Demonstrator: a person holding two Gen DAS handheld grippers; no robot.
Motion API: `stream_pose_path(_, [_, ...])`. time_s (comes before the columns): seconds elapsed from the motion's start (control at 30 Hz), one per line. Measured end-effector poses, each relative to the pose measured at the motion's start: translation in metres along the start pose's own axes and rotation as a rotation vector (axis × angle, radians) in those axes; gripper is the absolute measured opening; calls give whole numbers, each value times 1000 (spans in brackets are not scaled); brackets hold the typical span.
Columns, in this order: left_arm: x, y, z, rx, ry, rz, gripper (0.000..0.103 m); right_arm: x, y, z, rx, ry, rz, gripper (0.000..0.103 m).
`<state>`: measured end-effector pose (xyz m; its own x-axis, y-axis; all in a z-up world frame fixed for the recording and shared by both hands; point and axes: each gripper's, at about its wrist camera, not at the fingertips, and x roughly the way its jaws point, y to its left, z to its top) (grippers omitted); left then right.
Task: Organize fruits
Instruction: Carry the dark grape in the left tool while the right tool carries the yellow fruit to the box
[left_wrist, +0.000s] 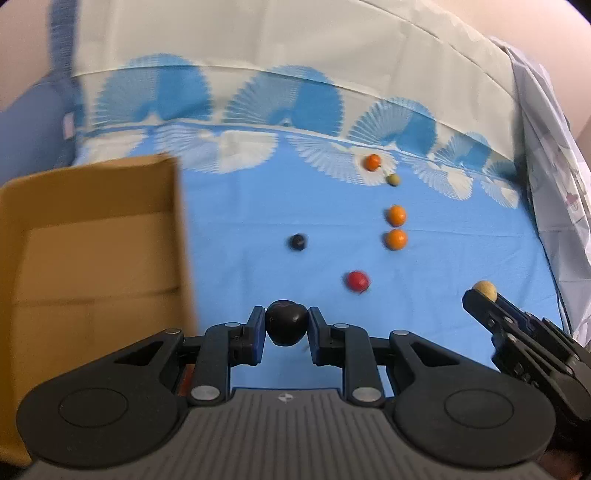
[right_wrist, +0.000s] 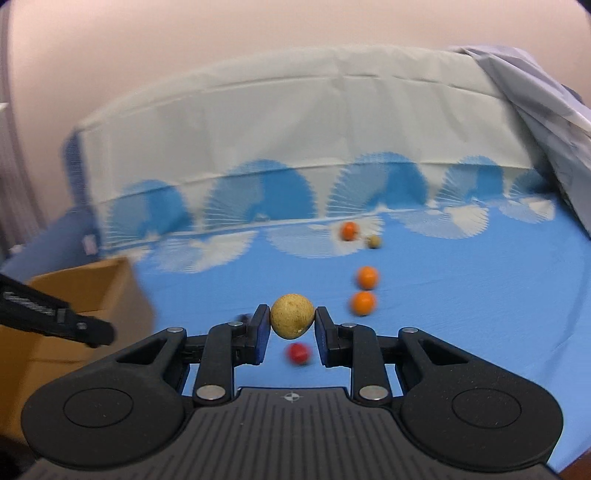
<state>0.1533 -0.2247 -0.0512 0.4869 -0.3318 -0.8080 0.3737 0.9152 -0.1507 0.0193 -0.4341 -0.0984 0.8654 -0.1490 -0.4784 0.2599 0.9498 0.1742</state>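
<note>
Clamped between the left gripper's pads sits a dark, near-black fruit; a cardboard box stands open to its left. Ahead lie a red fruit and oranges on the blue sheet. Further right, the right gripper grips a yellowish fruit.

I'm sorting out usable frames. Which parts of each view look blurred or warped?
Left wrist view: cardboard box edge smeared, held dark fruit fairly sharp, sheet's pattern band bowed by fisheye. Right wrist view: softer overall, red fruit and oranges smeared, yellow fruit clearer.
</note>
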Motion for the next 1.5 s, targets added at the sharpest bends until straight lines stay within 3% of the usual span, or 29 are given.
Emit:
stream_pose_path(0.17, [-66, 36, -41, -18, -40, 76, 26, -56, 53, -10, -52, 32, 150, 27])
stream_pose_path(0.3, [-105, 71, -77, -76, -38, 93, 26, -91, 96, -24, -93, 69, 258, 27])
stream_pose_path(0.47, [-139, 101, -117, -116, -63, 134, 26, -123, 140, -43, -168, 79, 318, 27])
stream_pose_path(0.77, [-182, 128, -159, -191, -133, 127, 26, -164, 170, -49, -237, 14, 328, 27])
stream_pose_path(1.5, [-170, 141, -161, -224, -122, 96, 26, -157, 181, -56, -270, 48, 308, 27])
